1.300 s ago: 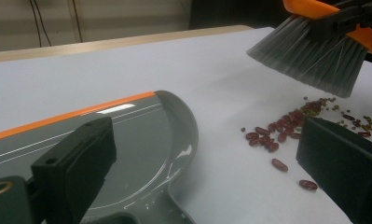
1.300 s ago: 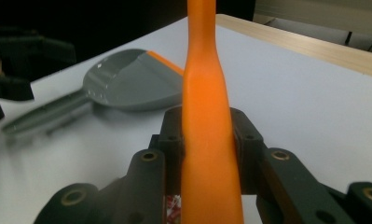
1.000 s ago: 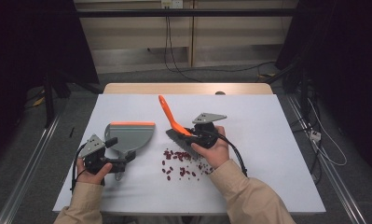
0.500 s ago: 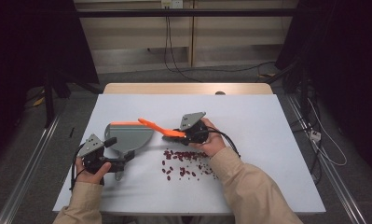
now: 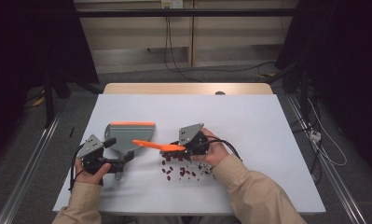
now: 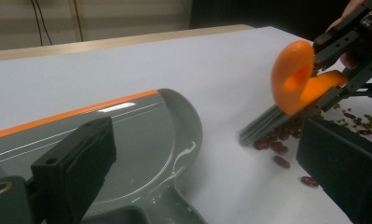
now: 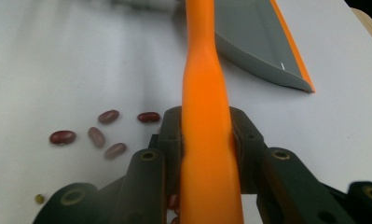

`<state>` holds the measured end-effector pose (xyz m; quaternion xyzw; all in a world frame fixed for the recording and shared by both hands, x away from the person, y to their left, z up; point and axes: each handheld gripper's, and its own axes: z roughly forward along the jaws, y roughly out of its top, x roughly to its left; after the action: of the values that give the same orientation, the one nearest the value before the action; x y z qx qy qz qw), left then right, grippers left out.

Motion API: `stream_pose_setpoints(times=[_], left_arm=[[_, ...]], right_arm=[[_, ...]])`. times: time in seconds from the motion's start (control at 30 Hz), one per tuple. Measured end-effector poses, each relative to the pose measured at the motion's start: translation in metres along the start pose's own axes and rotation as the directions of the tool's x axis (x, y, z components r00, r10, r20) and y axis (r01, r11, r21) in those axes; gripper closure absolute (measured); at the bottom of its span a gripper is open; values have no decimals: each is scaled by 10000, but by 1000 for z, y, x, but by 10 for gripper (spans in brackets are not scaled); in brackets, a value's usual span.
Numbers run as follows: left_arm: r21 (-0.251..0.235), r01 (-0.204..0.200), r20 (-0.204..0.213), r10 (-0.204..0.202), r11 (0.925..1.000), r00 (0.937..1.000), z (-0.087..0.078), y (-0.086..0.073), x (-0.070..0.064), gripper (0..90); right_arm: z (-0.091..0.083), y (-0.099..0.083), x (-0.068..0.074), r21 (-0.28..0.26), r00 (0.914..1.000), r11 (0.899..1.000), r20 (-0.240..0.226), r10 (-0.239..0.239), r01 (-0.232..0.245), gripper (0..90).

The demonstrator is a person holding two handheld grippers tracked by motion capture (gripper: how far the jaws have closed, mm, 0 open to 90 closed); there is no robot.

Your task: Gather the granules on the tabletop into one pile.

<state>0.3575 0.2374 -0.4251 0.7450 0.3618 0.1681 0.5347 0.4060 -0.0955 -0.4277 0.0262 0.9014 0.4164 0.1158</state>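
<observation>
On the white table (image 5: 267, 140), left of centre: a grey plastic dustpan with an orange front edge (image 5: 127, 135), its handle clamped in my left tool (image 5: 110, 165). Just beside it, my right tool (image 7: 207, 140) is closed around the orange handle of a small brush with grey bristles (image 6: 293, 79), bristles down by a scatter of dark red beans (image 5: 181, 170) near the dustpan's side.

Lighting even and overhead on the white table (image 5: 249, 121); surroundings at frame edges fall to near black. Soft shadows only. Glare streak on the grey dustpan (image 6: 127, 140) at centre of left gripper view. Orange brush handle (image 7: 207, 140) sharp at bottom, blurred toward top. High view soft, low detail.
</observation>
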Motion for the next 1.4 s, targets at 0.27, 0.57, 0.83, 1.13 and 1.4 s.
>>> stream_pose_setpoints(times=[0.27, 0.57, 0.83, 1.13, 1.4], left_arm=[[1, 19, -16, -19, 10000, 10000, 0, 0, 0, 46], [40, -25, 1, 25, 10000, 10000, 1, 0, 0, 46], [56, -11, -38, 11, 10000, 10000, 1, -1, 0, 46], [76, -52, -46, 52, 10000, 10000, 1, -1, -2, 46], [49, -50, -39, 51, 10000, 10000, 1, 0, -2, 45]], right_arm=[[-22, -5, -7, -591, 9969, 9975, 653, 431, -393, 713], [-51, -39, -26, 86, 9841, 9969, 1602, 763, -787, 713], [-59, -56, -10, 81, 9850, 9949, 1413, 988, -1010, 712], [-62, -50, 3, 14, 9882, 9936, 1050, 1118, -1126, 713], [-70, -40, -4, -773, 9625, 9783, 1796, 2034, -1924, 713]])
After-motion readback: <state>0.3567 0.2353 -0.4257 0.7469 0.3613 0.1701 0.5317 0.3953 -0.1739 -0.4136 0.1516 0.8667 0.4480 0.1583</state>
